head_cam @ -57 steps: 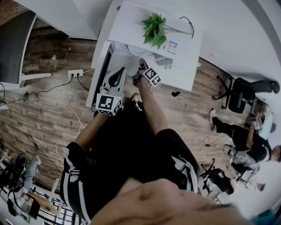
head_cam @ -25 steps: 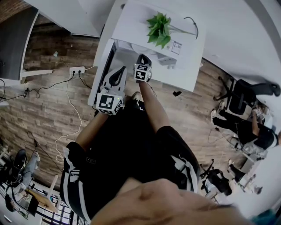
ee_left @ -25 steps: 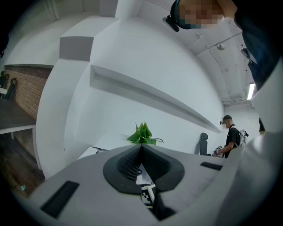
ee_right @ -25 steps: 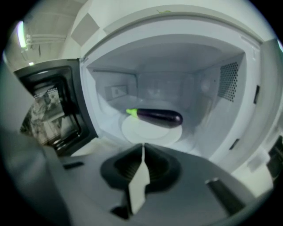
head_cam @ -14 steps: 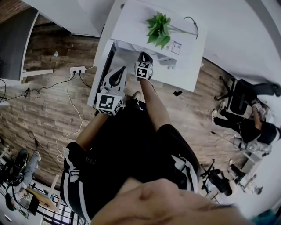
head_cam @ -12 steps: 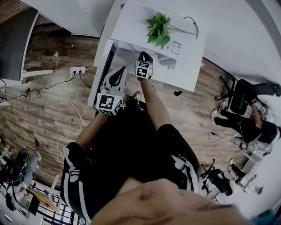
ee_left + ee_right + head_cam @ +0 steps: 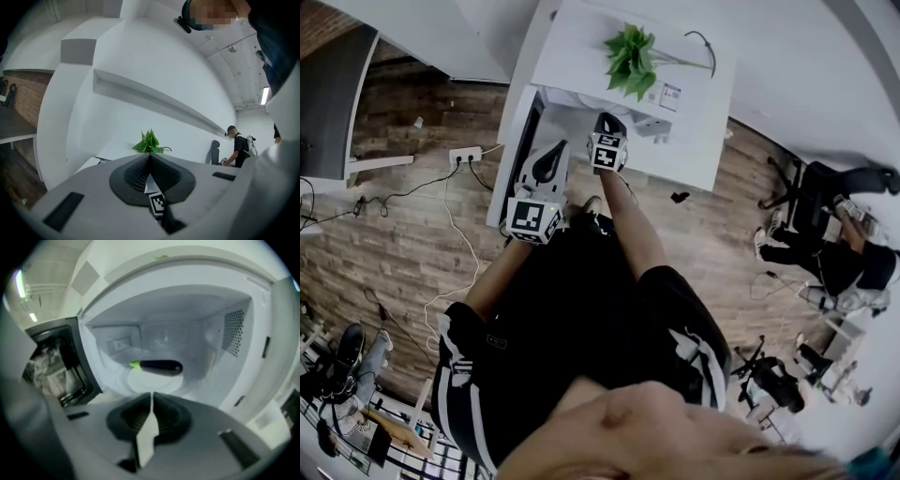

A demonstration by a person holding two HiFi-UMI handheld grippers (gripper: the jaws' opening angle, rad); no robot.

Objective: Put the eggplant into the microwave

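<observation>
The dark purple eggplant, green stem to the left, lies on the white turntable plate inside the open white microwave. The microwave's dark door stands swung out on the left. My right gripper is shut and empty, hanging just outside the opening and pointing in at the eggplant. In the head view the right gripper sits at the microwave mouth. The left gripper is beside it near the door, shut on nothing. The left gripper faces the white wall.
A green potted plant stands on top of the microwave, also as the plant in the left gripper view. A power strip and cables lie on the wooden floor to the left. An office chair and a person are at the right.
The right gripper has shifted slightly up toward the microwave mouth and rolled since the earliest frame, then kept nearly still. The left gripper has stayed in place. The person at the right has moved.
</observation>
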